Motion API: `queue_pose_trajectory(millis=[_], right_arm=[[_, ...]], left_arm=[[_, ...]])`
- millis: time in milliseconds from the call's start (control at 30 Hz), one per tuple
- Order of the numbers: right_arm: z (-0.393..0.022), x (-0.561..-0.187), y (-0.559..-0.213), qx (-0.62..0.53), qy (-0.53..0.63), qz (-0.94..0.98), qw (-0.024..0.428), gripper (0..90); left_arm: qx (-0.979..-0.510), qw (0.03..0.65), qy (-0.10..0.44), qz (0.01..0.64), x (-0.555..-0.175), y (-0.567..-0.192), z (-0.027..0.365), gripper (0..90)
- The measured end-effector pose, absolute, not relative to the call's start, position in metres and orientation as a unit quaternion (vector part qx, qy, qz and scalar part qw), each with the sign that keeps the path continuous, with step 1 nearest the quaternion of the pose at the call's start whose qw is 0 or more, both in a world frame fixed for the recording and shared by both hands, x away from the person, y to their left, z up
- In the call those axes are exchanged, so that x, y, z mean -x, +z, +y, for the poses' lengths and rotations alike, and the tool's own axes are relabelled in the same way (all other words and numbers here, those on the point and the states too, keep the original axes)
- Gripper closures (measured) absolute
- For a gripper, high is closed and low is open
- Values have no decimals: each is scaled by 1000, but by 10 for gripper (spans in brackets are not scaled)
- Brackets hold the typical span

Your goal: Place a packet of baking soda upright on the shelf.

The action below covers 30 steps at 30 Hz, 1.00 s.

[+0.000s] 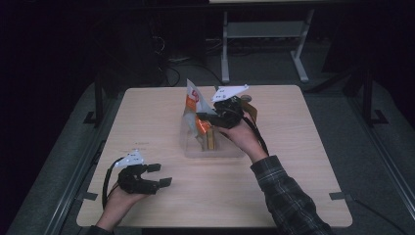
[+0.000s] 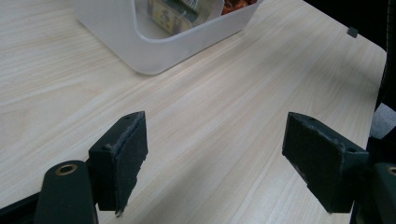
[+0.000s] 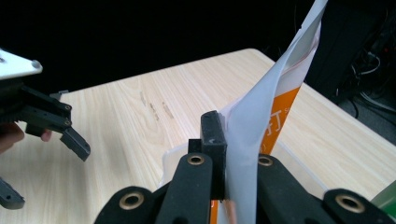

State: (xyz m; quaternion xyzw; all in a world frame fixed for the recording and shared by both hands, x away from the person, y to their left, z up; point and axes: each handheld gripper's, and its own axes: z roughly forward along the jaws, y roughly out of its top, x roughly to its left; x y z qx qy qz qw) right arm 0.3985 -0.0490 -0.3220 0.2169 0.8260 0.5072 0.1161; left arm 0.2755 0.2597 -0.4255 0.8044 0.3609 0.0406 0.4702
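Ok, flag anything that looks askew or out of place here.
Only the orange-and-white packet: pinched in the right tool, it juts tilted above the clear bin instead of lying inside. The left tool is open over bare table.

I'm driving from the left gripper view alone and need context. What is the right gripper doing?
Observer: The right gripper is shut on a white and orange packet, held above the clear bin.
Operator: Is the packet flat or on edge?
Observer: On edge; in the high view its top corner points up and away from the person.
Operator: And where does my left gripper sit on the table?
Observer: The left gripper hangs open near the table's front left, apart from the bin.
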Motion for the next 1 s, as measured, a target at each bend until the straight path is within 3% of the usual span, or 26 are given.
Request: queue_pose_trajectory(millis=[600,1000], right_arm=[[-39,-405,-347,-242,473,842,97,875],[-56,-389,-342,-256,472,835,122,562]], left_arm=[[-817,453,23,355,-276,-431,253,200],[-822,447,20,352,-278,-434,250,195]])
